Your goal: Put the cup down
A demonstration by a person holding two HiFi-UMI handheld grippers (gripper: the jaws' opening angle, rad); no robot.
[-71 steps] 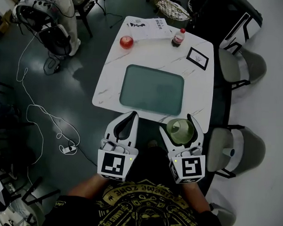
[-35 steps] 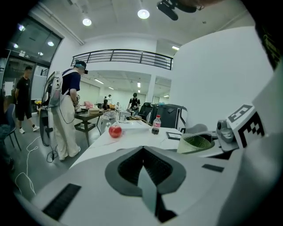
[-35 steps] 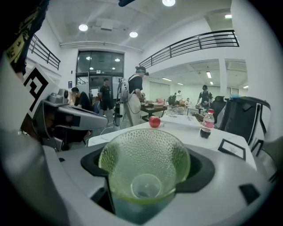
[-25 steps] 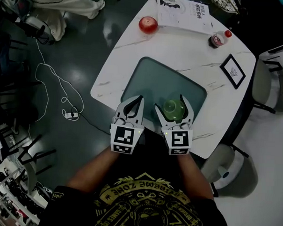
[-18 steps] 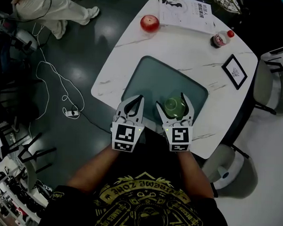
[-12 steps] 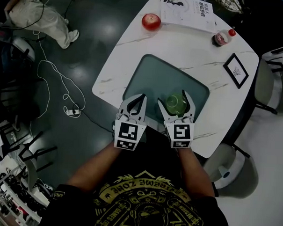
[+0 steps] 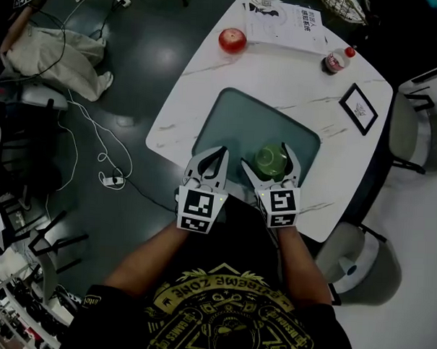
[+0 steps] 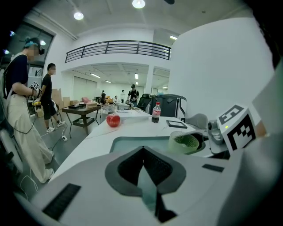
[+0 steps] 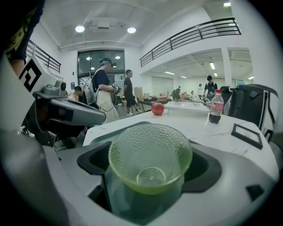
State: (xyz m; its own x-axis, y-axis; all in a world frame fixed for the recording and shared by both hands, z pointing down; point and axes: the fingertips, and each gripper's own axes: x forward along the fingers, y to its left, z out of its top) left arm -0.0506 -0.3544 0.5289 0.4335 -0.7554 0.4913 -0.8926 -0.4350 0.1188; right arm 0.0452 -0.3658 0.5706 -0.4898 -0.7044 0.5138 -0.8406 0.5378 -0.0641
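Only the right gripper view shows the translucent green pebbled-glass cup (image 9: 132,152) up close: mouth up, clear round base, and a dark gap on each side. The right gripper (image 9: 150,148) has just been opening and has released it. The head view places the cup at lower centre, on the near edge of the grey-green mat (image 7: 242,124) on the white marble desk (image 7: 295,72). The left gripper (image 7: 221,154) is clenched and empty.

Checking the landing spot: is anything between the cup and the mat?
Nothing visible: the mat near the cup is bare. The right claw has just been opening its jaws, with the cup between them.
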